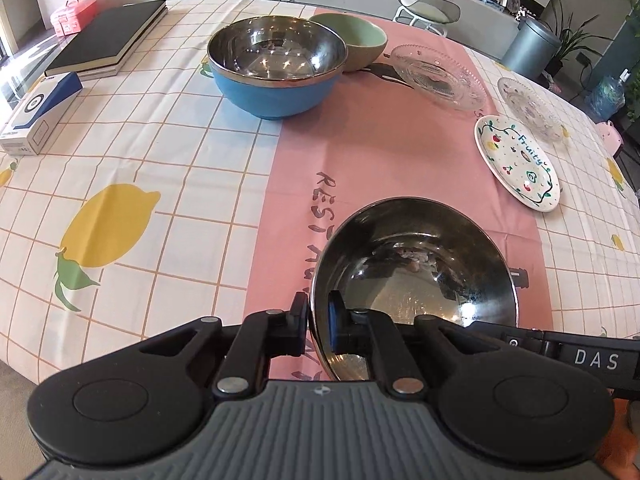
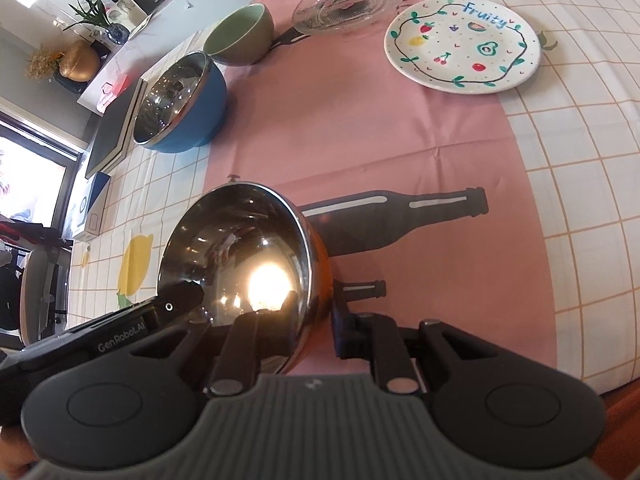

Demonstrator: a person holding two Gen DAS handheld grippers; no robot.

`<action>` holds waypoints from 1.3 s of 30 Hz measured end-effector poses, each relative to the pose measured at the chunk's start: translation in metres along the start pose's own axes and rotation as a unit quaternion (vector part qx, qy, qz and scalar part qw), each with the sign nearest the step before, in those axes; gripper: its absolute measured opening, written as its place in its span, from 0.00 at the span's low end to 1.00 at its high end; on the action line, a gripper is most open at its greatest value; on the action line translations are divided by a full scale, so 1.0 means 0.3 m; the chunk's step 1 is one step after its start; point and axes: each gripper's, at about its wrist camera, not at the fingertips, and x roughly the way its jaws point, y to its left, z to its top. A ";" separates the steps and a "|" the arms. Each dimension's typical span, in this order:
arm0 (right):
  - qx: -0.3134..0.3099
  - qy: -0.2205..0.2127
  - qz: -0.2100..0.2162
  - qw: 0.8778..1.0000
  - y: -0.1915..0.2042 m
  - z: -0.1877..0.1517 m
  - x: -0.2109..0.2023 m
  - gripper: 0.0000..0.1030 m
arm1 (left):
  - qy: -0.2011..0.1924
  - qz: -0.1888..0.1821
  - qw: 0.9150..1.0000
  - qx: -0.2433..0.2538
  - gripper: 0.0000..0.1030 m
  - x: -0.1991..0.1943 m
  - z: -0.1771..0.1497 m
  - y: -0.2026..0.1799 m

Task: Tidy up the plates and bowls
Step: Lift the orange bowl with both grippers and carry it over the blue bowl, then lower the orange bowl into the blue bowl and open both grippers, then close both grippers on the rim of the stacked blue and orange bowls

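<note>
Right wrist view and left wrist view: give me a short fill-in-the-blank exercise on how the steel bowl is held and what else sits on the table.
1. Both the left gripper and the right gripper pinch the ____ of the orange steel bowl.
2. The word painted on the white plate is ____.
3. The other steel-lined bowl is ____ outside.
4. The green bowl stands ____.

Missing words: rim; Fruity; blue; upright

Left gripper [image 1: 318, 322] clamped on steel bowl [image 1: 416, 276] rim, lower centre; blue bowl [image 1: 276, 92], green bowl [image 1: 356, 40] up top; fruit plate [image 1: 516, 162] right.
</note>
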 end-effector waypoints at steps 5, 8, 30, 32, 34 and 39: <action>-0.025 -0.022 -0.017 0.999 0.018 0.001 -0.025 0.36 | -0.014 0.006 1.000 -0.012 0.37 -0.025 0.005 0.014; -0.035 -0.038 -0.021 0.998 0.022 0.003 -0.048 0.39 | -0.029 0.004 0.999 -0.018 0.39 -0.056 0.012 0.026; -0.116 -0.137 -0.030 0.983 0.199 0.188 -0.182 0.45 | -0.134 0.003 0.991 -0.001 0.43 -0.196 0.226 0.147; -0.121 -0.139 -0.030 0.982 0.220 0.218 -0.171 0.45 | -0.138 0.003 0.990 -0.007 0.46 -0.189 0.251 0.173; -0.128 -0.141 -0.033 0.981 0.245 0.250 -0.157 0.48 | -0.141 0.001 0.990 -0.014 0.49 -0.176 0.277 0.196; -0.138 -0.136 -0.036 0.980 0.295 0.332 -0.102 0.51 | -0.132 -0.004 0.991 -0.031 0.58 -0.123 0.349 0.245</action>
